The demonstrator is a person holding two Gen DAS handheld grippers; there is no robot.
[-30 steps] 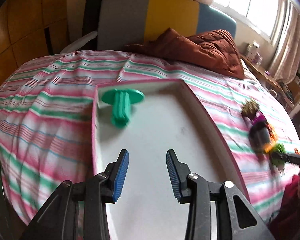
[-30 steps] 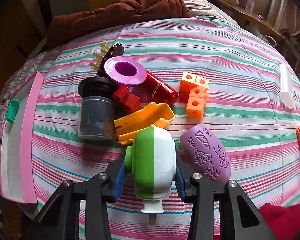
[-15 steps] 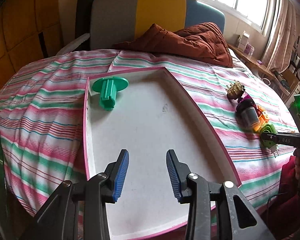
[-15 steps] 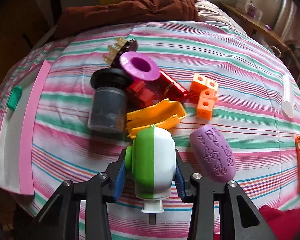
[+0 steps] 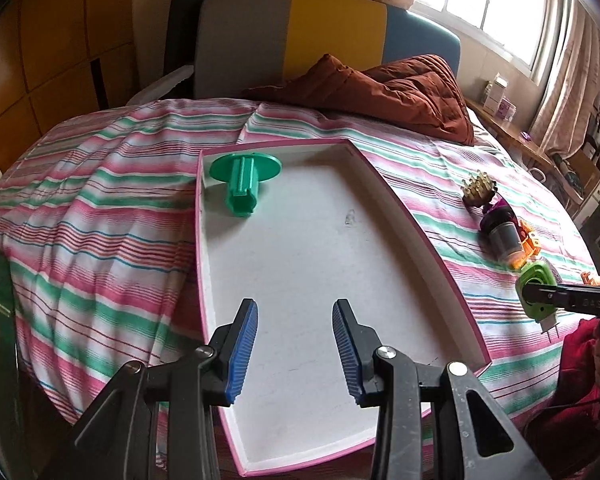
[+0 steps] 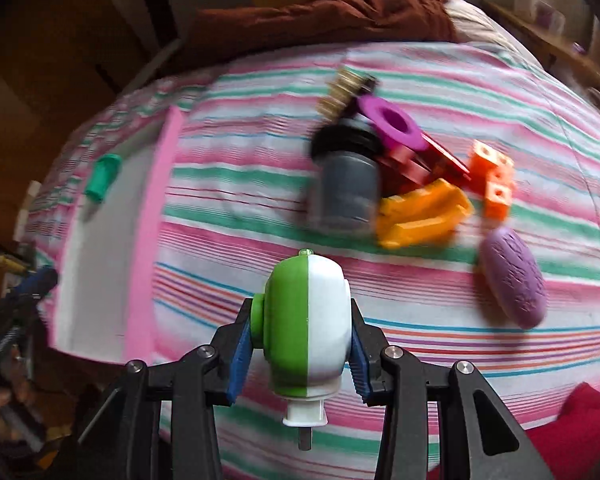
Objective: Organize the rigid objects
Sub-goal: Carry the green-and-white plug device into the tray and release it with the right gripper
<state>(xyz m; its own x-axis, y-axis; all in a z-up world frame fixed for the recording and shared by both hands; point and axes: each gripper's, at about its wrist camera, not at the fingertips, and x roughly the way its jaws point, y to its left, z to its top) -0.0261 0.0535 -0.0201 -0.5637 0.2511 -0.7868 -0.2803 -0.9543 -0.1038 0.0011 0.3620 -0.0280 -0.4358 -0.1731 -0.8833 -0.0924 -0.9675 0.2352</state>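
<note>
Two views split the scene. From the left wrist, the left gripper (image 5: 294, 350) hangs with jaws apart and nothing between them over the pink-rimmed tray (image 5: 428, 240), where a green peg (image 5: 242, 182) lies in the far corner. From the right wrist, the right gripper (image 6: 300, 354) clamps a green-and-white toy (image 6: 306, 316) above the striped sheet (image 6: 240, 240), beside the toy pile (image 6: 400, 184) and a purple oval (image 6: 514, 280).

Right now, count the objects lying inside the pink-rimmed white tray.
1. A green plastic flanged peg lies on its side in the far left corner of the pink-rimmed white tray; the tray's nearest part is hidden behind the left gripper.
</note>
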